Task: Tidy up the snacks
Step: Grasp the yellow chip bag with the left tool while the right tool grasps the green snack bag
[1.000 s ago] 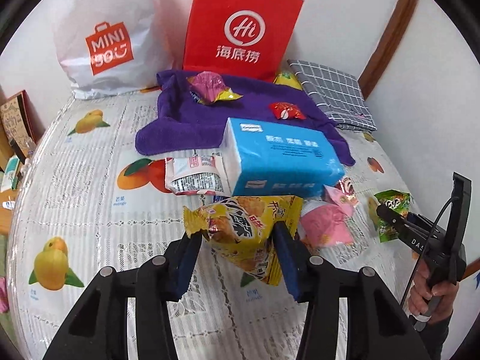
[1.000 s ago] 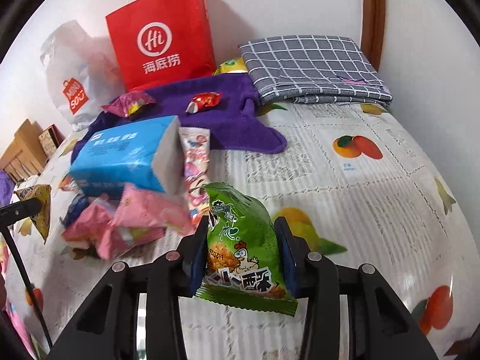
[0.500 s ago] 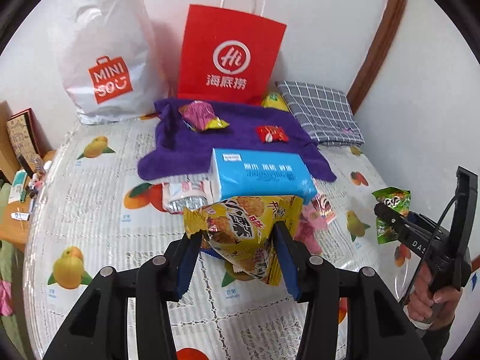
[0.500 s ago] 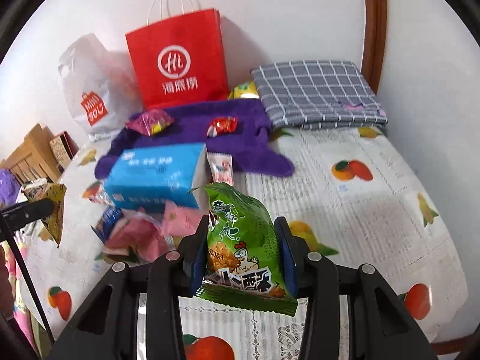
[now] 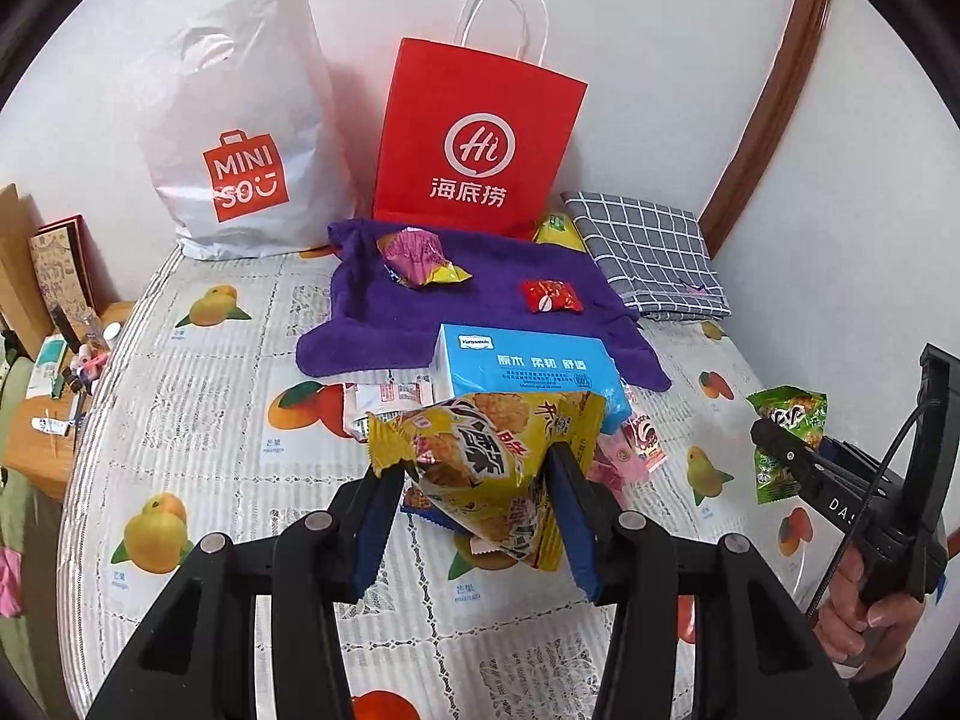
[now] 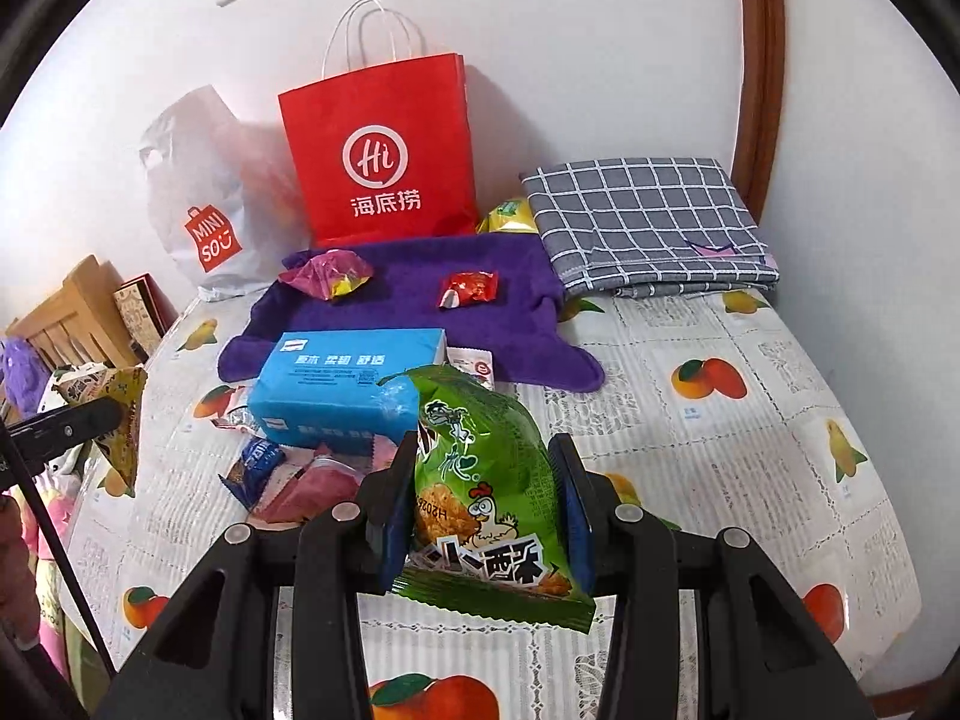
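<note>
L tongs (image 5: 480,474) are pinching yellow snack bag (image 5: 492,456), R tongs (image 6: 489,498) are pinching green snack bag (image 6: 486,480), both above counter (image 6: 750,420). Red paper bag (image 6: 384,150) & white plastic bag (image 5: 240,132) are standing at wall; contents are not showing.

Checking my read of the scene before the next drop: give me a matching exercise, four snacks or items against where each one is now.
Things:
1. yellow bag
2. green bag
3. red packet
4. tissue pack

Places:
A. lying on the purple towel
B. clamped in the right gripper
C. on the tablecloth, in front of the towel
D. clamped in the left gripper

Pairs: 1-D, 2-B, 3-A, 4-C
</note>
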Motion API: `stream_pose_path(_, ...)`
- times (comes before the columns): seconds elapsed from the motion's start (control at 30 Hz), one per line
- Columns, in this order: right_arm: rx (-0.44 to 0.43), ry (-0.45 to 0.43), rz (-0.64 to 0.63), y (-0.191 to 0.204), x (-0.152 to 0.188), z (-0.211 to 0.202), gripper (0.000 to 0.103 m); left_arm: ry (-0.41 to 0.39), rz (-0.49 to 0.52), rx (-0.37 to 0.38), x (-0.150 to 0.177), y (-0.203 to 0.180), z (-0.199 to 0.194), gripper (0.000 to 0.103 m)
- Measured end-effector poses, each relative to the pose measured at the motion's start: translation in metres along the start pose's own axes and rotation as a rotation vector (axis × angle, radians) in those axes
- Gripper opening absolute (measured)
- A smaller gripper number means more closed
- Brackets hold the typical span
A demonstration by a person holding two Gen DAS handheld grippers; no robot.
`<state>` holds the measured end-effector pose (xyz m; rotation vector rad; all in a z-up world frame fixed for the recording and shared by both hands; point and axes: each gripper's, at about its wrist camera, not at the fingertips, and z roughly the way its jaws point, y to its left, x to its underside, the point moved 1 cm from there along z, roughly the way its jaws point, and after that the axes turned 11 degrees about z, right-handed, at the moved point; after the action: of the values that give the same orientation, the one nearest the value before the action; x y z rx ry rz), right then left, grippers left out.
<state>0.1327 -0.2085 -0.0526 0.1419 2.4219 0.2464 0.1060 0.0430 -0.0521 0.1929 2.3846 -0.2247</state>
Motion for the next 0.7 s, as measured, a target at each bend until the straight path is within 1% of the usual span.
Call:
stream_pose_path(0.13, 0.0, 0.006, -0.005, 0.003, -0.005, 0.0, 0.041, 0.005, 0.003, -0.004, -0.004, -0.002, 0.003, 0.047)
stream_pose_path(0.4, -0.004, 0.025, 0.005, -0.003, -0.018, 0.009, 0.041, -0.002, 0.01, -0.013, -0.02, -0.008, 0.009, 0.047)
stream_pose_path(0.7, -0.015, 0.015, 0.001, -0.001, -0.029, 0.021, 0.041, 0.0, 0.001, -0.028, -0.032, -0.004, 0.016, 0.047)
